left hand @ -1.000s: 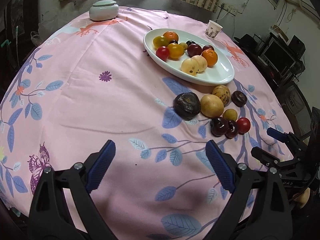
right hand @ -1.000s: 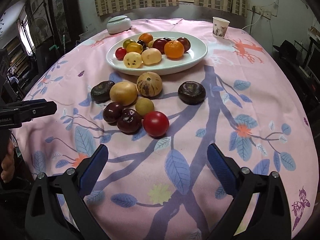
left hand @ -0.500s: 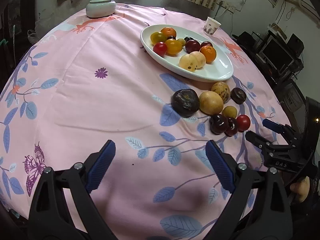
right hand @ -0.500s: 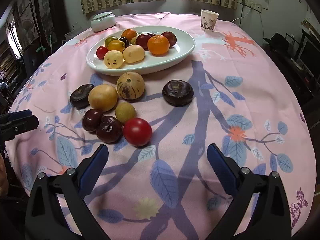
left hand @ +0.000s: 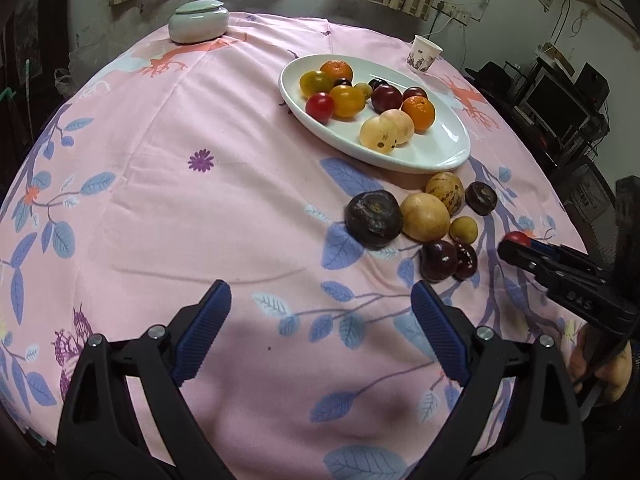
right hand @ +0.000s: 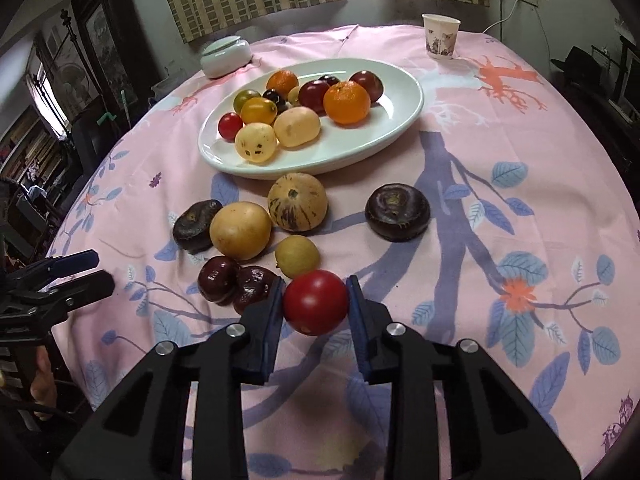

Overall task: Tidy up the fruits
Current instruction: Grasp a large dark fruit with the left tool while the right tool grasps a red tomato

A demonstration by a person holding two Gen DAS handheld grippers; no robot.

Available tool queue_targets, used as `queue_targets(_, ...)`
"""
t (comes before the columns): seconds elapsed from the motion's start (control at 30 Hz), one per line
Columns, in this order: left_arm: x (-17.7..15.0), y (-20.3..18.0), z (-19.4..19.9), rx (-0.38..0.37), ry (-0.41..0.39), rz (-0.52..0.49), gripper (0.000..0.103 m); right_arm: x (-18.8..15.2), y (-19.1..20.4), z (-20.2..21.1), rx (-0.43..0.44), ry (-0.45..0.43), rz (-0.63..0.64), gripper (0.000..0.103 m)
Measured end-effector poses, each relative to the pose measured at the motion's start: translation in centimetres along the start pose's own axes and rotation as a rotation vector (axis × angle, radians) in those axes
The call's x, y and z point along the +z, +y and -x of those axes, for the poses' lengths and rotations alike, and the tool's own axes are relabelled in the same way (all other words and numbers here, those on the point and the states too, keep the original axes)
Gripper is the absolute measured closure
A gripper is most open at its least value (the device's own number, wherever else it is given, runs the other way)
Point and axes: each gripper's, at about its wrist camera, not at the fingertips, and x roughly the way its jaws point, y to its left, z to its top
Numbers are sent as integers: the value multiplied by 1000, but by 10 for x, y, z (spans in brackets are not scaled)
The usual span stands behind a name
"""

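Observation:
A white oval plate holds several fruits: oranges, tomatoes, plums, pale yellow ones. In front of it on the pink cloth lie a striped melon, a yellow round fruit, a small yellow-green fruit, two dark plums and two flat dark fruits. My right gripper is closing on the red tomato, its blue pads touching both sides. The left wrist view shows that tomato at the right gripper's tip. My left gripper stands open over bare cloth, holding nothing.
A paper cup and a lidded pale jar stand at the table's far edge. Dark furniture and screens surround the round table. A hand holds the right gripper at the table's right edge.
The right gripper moved forward to the red tomato and its jaws came together around it. The left gripper stayed where it was, still open.

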Motion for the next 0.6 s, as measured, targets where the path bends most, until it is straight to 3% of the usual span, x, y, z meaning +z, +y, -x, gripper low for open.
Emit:
queue_targets(0.27, 26, -27, -53, 91, 19, -135, 10, -6, -17, 3, 12, 20, -46, 72)
queue_targets(0.4, 29, -33, -66, 86, 36, -149, 10, -4, -17, 0, 34, 29, -49, 72)
queue_targets(0.5, 34, -35, -78, 91, 63, -137, 17, -4, -14, -1, 62, 29, -55, 72)
queue_targets(0.6, 37, -43, -79, 84, 48, -164, 34, -6, -14, 1, 68, 28, -68, 72)
